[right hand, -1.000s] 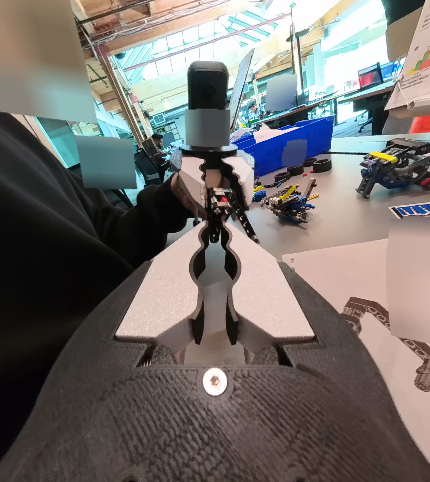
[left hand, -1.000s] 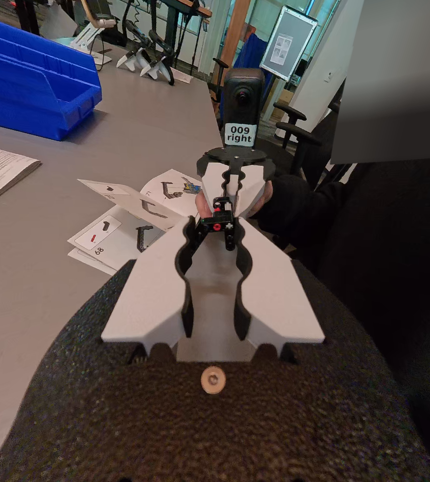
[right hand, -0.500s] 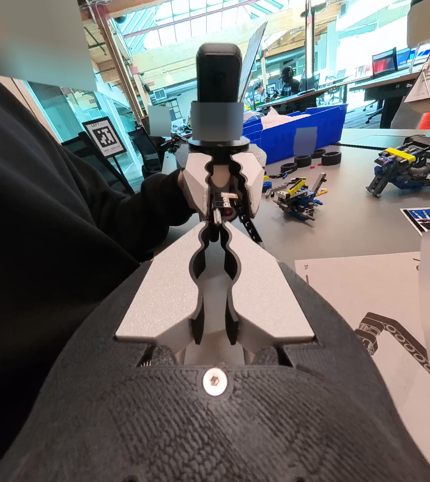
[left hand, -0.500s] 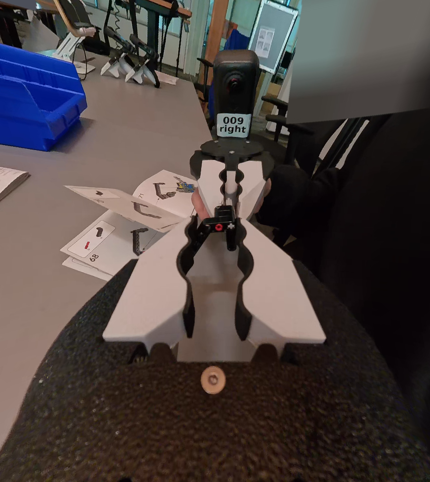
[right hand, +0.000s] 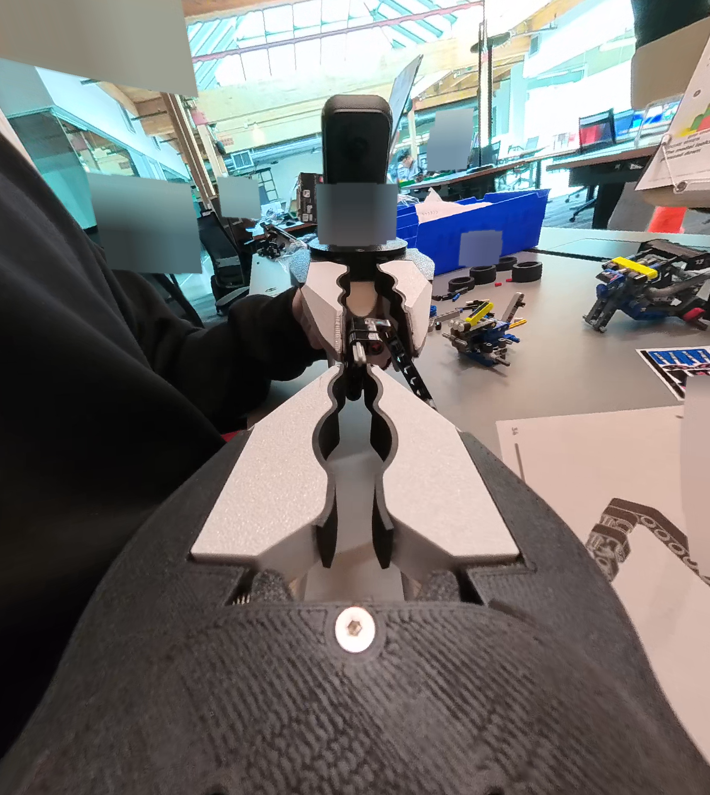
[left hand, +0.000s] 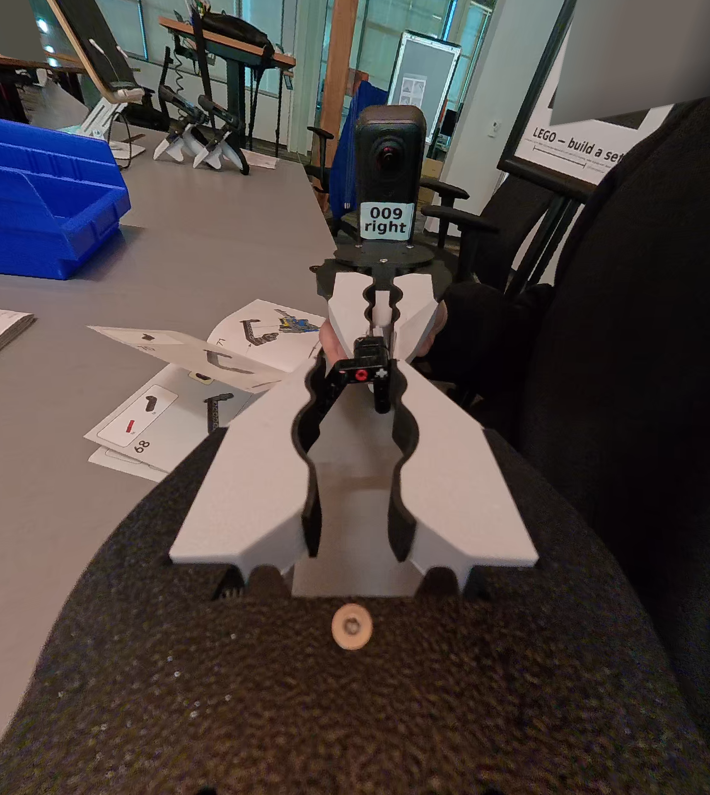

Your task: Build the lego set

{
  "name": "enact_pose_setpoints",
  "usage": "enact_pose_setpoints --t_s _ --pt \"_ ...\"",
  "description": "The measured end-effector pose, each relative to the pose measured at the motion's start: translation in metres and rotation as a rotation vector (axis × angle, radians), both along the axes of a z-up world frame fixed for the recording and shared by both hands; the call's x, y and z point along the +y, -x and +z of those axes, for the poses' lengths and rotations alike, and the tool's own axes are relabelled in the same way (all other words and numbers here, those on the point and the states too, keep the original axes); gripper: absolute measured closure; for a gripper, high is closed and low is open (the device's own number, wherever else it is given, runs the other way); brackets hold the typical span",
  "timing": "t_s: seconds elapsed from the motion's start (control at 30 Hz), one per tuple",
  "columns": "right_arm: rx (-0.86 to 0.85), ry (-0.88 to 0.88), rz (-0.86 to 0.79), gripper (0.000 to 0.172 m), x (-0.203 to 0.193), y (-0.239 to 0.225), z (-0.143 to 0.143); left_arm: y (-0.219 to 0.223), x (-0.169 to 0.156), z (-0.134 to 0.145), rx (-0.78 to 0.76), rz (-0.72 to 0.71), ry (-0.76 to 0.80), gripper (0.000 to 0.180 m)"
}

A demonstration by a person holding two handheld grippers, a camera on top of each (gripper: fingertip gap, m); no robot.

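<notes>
While my left tongs (left hand: 359, 378) clamp the black brick assembly (left hand: 362, 372), my right tongs (right hand: 355, 374), nearly closed, pinch its lower beam above the bench (left hand: 181, 258).

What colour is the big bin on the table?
Blue. The bin shows best in the left wrist view.

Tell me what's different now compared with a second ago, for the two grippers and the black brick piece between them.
Little changed. The left gripper still clamps the black brick assembly, and the right gripper still pinches its other end, facing it tip to tip. Both views drifted slightly, so the blue bin and booklet sit differently in frame. Nothing was released.
</notes>
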State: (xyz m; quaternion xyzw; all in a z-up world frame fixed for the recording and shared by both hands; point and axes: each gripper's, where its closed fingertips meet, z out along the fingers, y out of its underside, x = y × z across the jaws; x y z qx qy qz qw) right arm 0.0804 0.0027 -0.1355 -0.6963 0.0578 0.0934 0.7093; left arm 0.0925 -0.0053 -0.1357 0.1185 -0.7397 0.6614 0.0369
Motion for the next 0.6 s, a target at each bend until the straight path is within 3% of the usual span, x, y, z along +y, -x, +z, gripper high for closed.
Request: enact_pose_setpoints --t_s 0.6 --pt "0.005 0.001 -0.025 0.167 -0.0070 -0.0006 -0.0057 0.0005 0.0015 -0.0049 0.008 -0.018 0.005 0.154"
